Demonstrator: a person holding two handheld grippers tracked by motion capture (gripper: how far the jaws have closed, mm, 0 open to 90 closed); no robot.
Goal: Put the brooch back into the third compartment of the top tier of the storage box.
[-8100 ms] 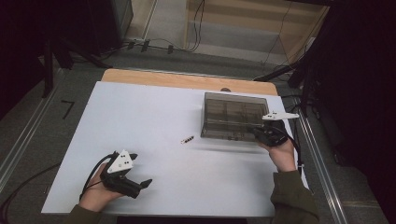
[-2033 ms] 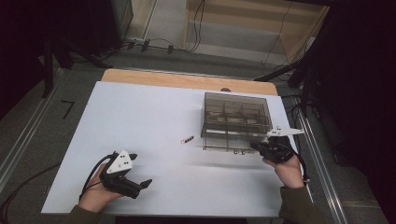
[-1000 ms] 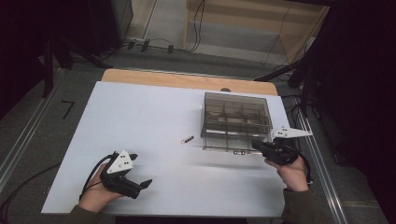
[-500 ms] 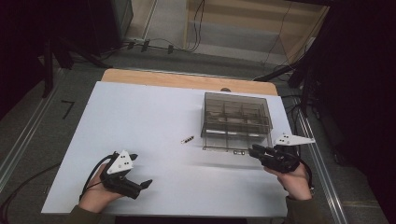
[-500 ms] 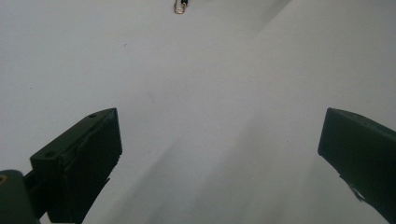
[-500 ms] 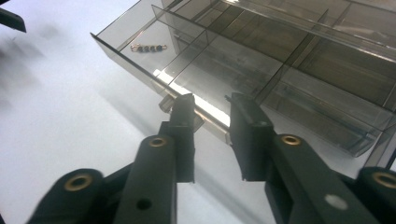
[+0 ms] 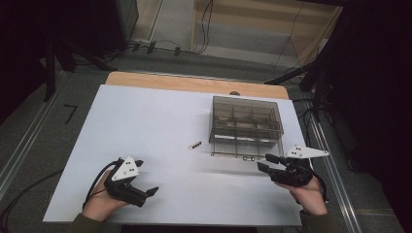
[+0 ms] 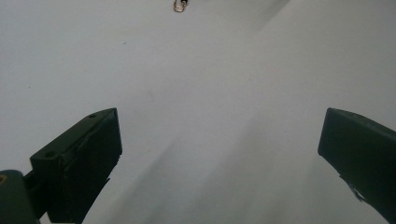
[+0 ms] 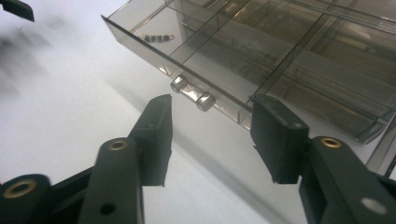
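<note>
So the big white table [image 7: 160, 121] has a smoky see-through organizer box [image 7: 246, 121] sitting toward its far right, and its bottom drawer [image 9: 243, 60] is pulled partway out toward the person, with a little silver handle [image 9: 192, 94] on its front and a small beaded bit [image 9: 155, 37] lying in one corner compartment. The right gripper [image 7: 265, 163] sits just in front of that drawer; its jaws have just been opening and now stand about half apart either side of the handle, not touching it, nothing in them. The left gripper [image 7: 148, 192] rests at the near left, well apart from the box, jaws spread wide and empty. A tiny loose piece [image 7: 195, 144] lies on the table left of the drawer.
</note>
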